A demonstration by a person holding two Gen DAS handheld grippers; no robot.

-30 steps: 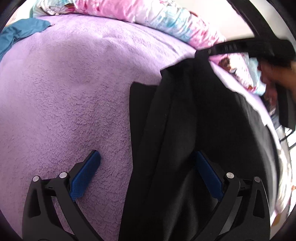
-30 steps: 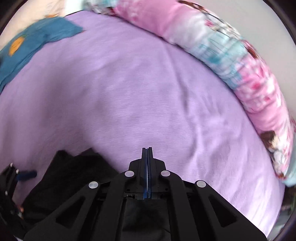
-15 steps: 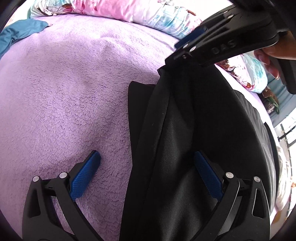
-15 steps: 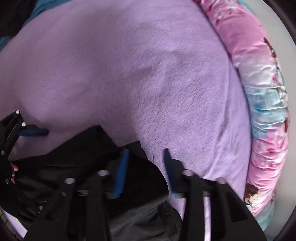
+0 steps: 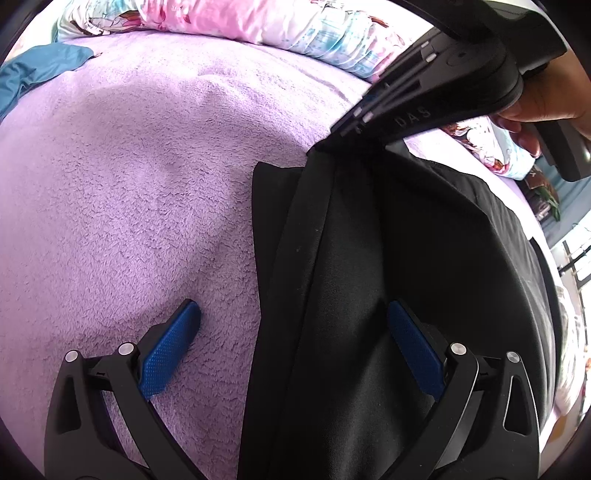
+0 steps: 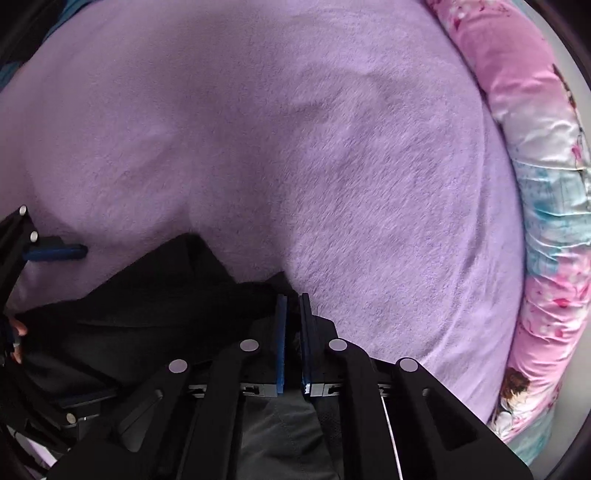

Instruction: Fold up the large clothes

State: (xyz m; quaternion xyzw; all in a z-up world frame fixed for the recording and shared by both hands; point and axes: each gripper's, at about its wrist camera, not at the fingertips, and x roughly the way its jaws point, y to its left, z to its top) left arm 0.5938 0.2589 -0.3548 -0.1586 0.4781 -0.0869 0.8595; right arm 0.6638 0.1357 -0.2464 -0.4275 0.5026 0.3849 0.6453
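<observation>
Garment: a black garment (image 5: 388, 258), large and smooth, lies on the purple fleece blanket (image 5: 129, 184) that covers the bed; its left edge is doubled into long lengthwise folds, so it looks partly folded already.
Far corner: raised off the blanket into a small peak, because the right gripper (image 6: 292, 299) has it pinched there.
Right gripper: its jaws have just been closing and now clench a tuck of black cloth between the 2 blue pads (image 6: 281, 332); the grip sits at the very corner, which probably gives control of the whole edge for the next fold.
Right hand: the person's hand (image 5: 546, 96) holds that gripper from above, tilted steeply down onto the corner.
Left gripper: the left gripper (image 5: 291, 332) stands with jaws spread wide, released, 1 pad on the fleece and the other over the black cloth, straddling the folded edge; likely poised to take the near end.
Surroundings: a pink and blue printed quilt (image 5: 258, 22) rolled along the far side, and a teal cloth (image 5: 40, 70) well apart at the far left.
</observation>
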